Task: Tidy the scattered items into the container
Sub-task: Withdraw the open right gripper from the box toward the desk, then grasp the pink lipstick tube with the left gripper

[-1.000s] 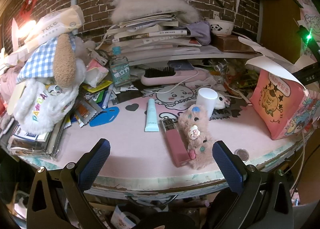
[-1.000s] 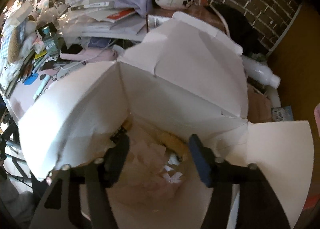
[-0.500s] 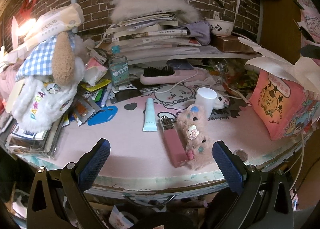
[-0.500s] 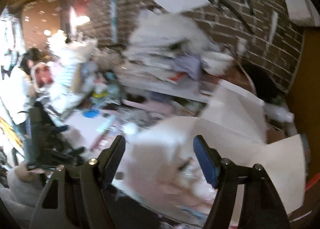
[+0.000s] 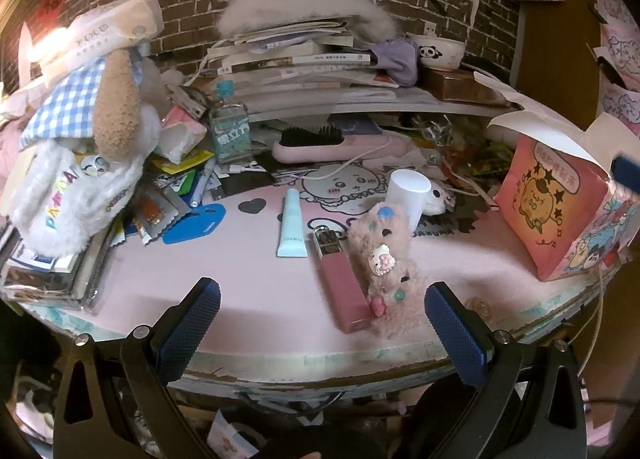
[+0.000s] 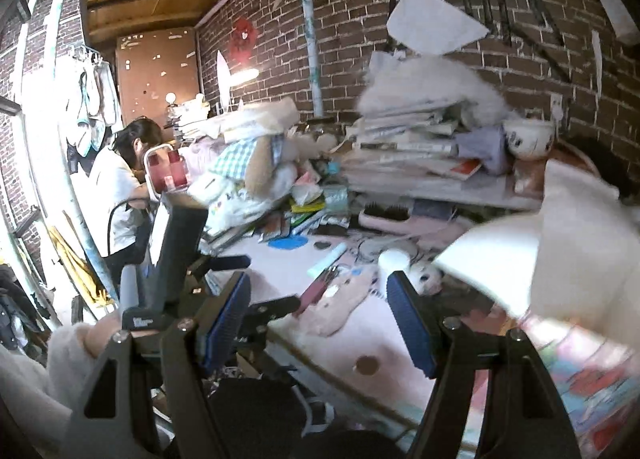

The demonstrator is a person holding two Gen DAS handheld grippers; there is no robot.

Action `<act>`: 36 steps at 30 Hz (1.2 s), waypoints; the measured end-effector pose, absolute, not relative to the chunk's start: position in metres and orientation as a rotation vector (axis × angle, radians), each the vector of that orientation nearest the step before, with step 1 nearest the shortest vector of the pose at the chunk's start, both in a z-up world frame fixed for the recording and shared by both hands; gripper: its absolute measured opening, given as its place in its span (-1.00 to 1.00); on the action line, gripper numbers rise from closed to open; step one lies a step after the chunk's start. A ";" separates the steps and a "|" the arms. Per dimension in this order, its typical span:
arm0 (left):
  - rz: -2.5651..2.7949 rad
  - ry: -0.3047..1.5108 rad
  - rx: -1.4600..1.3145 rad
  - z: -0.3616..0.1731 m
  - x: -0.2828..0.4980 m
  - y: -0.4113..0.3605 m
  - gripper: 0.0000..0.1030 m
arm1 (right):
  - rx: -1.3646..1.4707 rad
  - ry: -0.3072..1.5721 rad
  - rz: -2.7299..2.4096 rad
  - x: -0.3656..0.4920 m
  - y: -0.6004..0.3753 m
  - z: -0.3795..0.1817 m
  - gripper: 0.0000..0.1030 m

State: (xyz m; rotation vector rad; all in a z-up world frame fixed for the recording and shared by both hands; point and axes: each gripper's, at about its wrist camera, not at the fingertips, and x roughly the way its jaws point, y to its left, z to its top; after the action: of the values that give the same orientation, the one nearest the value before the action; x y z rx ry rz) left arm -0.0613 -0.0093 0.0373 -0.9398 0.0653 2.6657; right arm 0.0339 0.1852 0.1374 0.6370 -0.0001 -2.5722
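Observation:
A pink cartoon-printed paper box (image 5: 560, 203) with white open flaps stands at the right end of the pink desk mat (image 5: 248, 279). On the mat lie a fuzzy pink plush case (image 5: 390, 263), a pink rectangular case (image 5: 340, 283), a light blue tube (image 5: 292, 229) and a white cylinder (image 5: 410, 195). My left gripper (image 5: 320, 323) hovers open at the desk's front edge, empty. My right gripper (image 6: 320, 319) is open and empty, off the desk's right front corner beside the box (image 6: 580, 259); the plush case (image 6: 340, 307) shows between its fingers.
A pink hairbrush (image 5: 332, 143), a glass bottle (image 5: 230, 131), stacked books (image 5: 304, 59) and a panda bowl (image 5: 438, 53) crowd the back. A plush toy pile (image 5: 84, 147) and packets fill the left. A coin (image 6: 366, 365) lies near the front edge. A person (image 6: 120, 187) sits far left.
My right gripper has lifted out of the open box and swung left, now facing across the desk. The left gripper has barely moved.

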 end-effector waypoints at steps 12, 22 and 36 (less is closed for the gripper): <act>2.664 -0.030 -0.969 0.024 -0.087 -0.020 0.31 | 0.760 -0.115 -2.523 0.027 0.185 0.088 0.32; 2.652 0.064 -0.987 0.010 -0.099 -0.003 -0.10 | 0.775 -0.141 -2.504 0.024 0.184 0.085 0.32; 2.619 0.112 -1.037 -0.001 -0.103 0.008 -0.76 | 0.778 -0.177 -2.499 0.023 0.189 0.081 0.32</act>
State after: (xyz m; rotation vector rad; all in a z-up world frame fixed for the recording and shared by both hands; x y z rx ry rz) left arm -0.1026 0.0079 -0.0008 -1.0368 0.1122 2.6194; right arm 0.0227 0.1890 0.0813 0.7778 -0.1773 -2.4991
